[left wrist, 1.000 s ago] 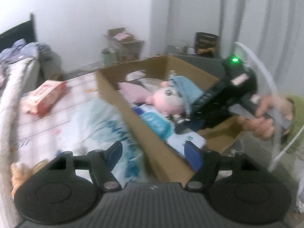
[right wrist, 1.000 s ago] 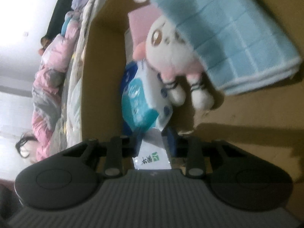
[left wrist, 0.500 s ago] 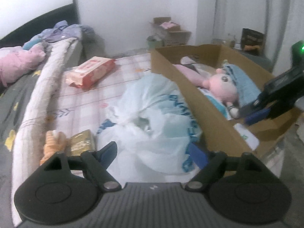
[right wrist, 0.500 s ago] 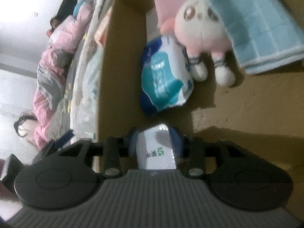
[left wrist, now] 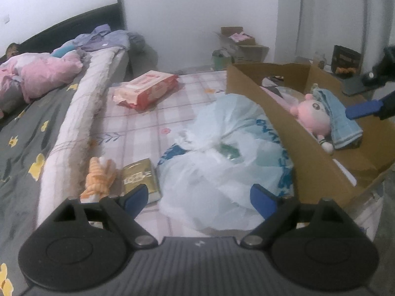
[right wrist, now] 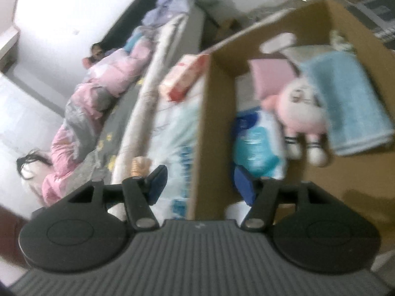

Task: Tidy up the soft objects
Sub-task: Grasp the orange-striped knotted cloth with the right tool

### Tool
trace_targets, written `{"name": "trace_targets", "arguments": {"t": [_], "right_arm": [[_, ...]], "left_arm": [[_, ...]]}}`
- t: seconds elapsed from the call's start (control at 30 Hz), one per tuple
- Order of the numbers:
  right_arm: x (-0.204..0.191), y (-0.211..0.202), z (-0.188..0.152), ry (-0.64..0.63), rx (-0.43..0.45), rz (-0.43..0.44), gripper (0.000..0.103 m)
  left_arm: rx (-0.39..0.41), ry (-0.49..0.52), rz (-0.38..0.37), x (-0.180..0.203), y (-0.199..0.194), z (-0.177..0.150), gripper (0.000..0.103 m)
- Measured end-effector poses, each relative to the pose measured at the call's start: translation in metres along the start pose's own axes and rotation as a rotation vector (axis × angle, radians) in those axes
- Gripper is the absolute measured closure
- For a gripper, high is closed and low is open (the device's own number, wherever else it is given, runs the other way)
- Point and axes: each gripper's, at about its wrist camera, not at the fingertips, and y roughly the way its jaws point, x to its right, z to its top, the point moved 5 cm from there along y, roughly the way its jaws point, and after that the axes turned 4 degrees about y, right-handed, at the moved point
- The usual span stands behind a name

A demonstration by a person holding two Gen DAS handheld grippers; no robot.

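A cardboard box (left wrist: 308, 162) sits on a checked bed sheet (left wrist: 138, 128). Inside it lie a pink plush doll (right wrist: 300, 113), a blue towel (right wrist: 350, 101) and a blue tissue pack (right wrist: 259, 145). Just beside the box's near wall lies a crumpled white plastic bag (left wrist: 222, 162), with a gold packet (left wrist: 140, 177) and an orange striped toy (left wrist: 98, 175) beyond it.

Risk: the slippery bag could slide from a shallow pinch, or snag the box wall.

The left gripper (left wrist: 198, 197) tilts downward over the bag, jaws opening, nothing between them. The right gripper (right wrist: 201, 181) hangs above the box's near wall, tilted downward, jaws opening and empty.
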Motion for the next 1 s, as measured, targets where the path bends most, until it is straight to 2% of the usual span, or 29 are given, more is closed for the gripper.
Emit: {"name": "trace_targets", "arguments": {"t": [0.43, 0.67, 0.77, 0.93, 1.0], "right_arm": [[-0.107, 0.086, -0.024, -0.123, -0.166, 0.15, 0.042], [-0.138, 0.143, -0.039, -0.144, -0.269, 0.156, 0.042], [-0.15, 0.166, -0.045, -0.154, -0.303, 0.15, 0.042], [-0.165, 0.208, -0.044, -0.143, -0.348, 0.143, 0.042], [-0.169, 0.227, -0.041, -0.127, -0.36, 0.142, 0.042]], "left_arm": [[-0.003, -0.071, 0.07, -0.055, -0.006, -0.022, 0.012], [0.013, -0.099, 0.112, -0.084, -0.001, -0.045, 0.012], [0.046, -0.12, 0.112, -0.097, 0.003, -0.054, 0.013], [0.073, -0.089, 0.157, -0.113, 0.013, -0.053, 0.016], [0.068, -0.07, 0.167, -0.119, 0.023, -0.049, 0.021]]}}
